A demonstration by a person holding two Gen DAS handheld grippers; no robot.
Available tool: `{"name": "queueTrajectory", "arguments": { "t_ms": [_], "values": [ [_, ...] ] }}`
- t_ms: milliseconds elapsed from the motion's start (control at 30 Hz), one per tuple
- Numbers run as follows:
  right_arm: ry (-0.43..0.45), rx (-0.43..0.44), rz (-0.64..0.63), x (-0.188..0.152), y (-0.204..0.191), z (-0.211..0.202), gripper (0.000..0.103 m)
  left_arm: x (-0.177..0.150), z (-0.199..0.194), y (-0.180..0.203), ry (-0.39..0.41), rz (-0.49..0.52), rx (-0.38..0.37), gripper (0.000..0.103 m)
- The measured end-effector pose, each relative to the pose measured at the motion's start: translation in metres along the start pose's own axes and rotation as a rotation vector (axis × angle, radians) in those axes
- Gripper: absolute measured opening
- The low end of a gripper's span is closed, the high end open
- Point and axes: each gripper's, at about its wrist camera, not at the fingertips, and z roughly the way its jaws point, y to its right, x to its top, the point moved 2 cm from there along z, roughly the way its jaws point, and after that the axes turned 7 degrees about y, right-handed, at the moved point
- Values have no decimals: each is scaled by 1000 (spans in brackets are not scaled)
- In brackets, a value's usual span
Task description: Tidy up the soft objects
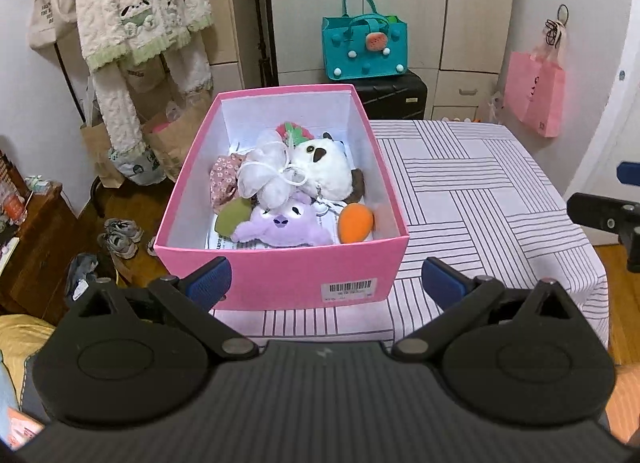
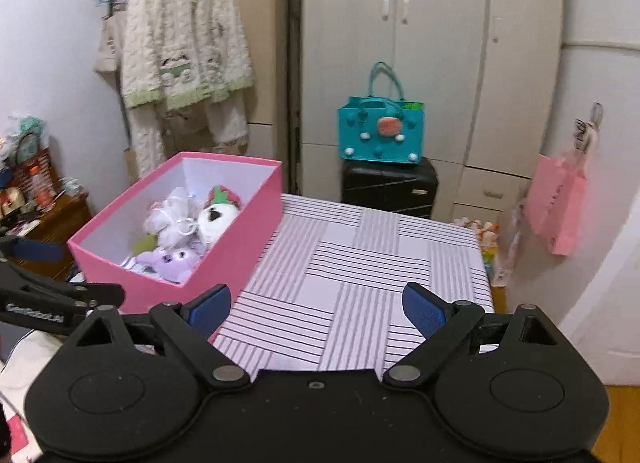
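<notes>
A: Where do the soft toys [image 1: 280, 187] sit?
B: All inside the pink box [image 1: 280, 267] at the left side of the striped table [image 1: 472, 191]; purple plush [image 1: 282, 223] nearest the front wall.
A: Grippers?
B: Left gripper [image 1: 326, 283] spread wide, holding nothing, facing the box. Right gripper [image 2: 316, 309] likewise spread, above bare cloth.

A table covered with a striped cloth [image 2: 360, 271] occupies the near centre. Beige wardrobes [image 2: 432, 63] line the far wall. A black suitcase [image 2: 388, 187] stands against them, carrying a teal felt bag [image 2: 380, 131]. A cream fleece garment [image 2: 180, 47] hangs at far left, above brown paper bags [image 1: 176, 139]. A dark wooden cabinet [image 1: 32, 247] stands left. Sneakers [image 1: 120, 237] lie on the wood floor [image 1: 124, 203]. A pink bag [image 2: 558, 207] hangs on the right wall.
</notes>
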Motion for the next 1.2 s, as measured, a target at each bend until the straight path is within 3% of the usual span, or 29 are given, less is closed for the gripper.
{"name": "queueTrajectory", "arguments": {
  "t_ms": [300, 833, 1200],
  "values": [
    [4, -109, 51, -9, 12, 2, 95, -2, 2, 5, 11, -1, 18, 103],
    [24, -115, 45, -19, 3, -12, 95, -9, -3, 14, 17, 1, 14, 103],
    [71, -129, 22, -31, 0, -21, 95, -20, -11, 17, 87, -2, 20, 103]
  ]
}}
